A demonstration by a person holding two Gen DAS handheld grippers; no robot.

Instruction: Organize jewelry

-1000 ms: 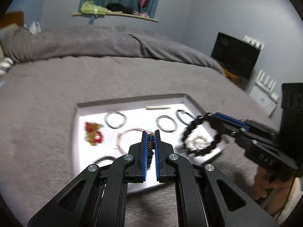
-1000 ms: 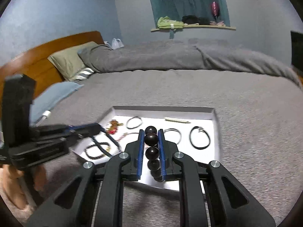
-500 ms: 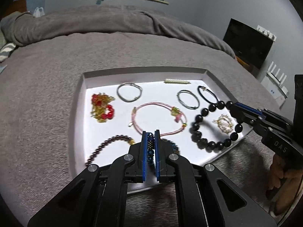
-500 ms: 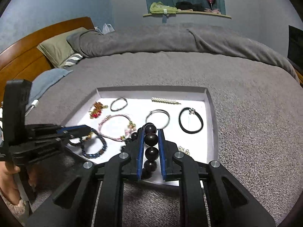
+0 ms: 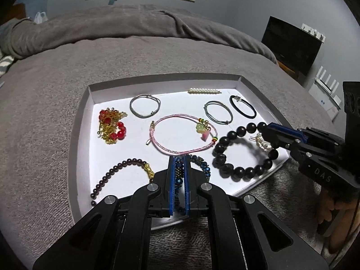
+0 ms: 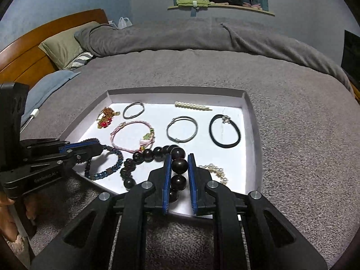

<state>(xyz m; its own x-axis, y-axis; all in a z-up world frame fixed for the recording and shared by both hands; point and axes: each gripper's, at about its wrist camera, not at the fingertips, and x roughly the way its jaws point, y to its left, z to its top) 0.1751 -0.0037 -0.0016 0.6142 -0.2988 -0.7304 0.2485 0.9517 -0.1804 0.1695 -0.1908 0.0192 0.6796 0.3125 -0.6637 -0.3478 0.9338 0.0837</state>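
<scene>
Black wooden-bead bracelet (image 6: pixel 155 157) pinched in right tool (image 6: pixel 179 168), blue crystal-bead bracelet (image 5: pixel 198 163) in left tool (image 5: pixel 179 175), both low over white tray (image 5: pixel 87 121); next, releasing onto bare spots.

text: "DAS" | on: right tool (image 5: pixel 266 135) body | other lettering: illegible

The bed cover (image 5: pixel 56 117) is a grey, nappy cloth, matt and rough. On it the tray (image 5: pixel 81 121) looks like smooth white card with matt walls. Toward 3 o'clock in the tray, the large black beads (image 5: pixel 227 168) are glossy and smooth. At 12 o'clock the pearl clip (image 5: pixel 203 91) has a soft sheen. The two thin bangles (image 5: pixel 145 106) look like grey metal. The left tool (image 5: pixel 179 180) is matt black plastic with bright metal pins. At 10 o'clock the headboard (image 6: pixel 27 56) is polished wood.
</scene>
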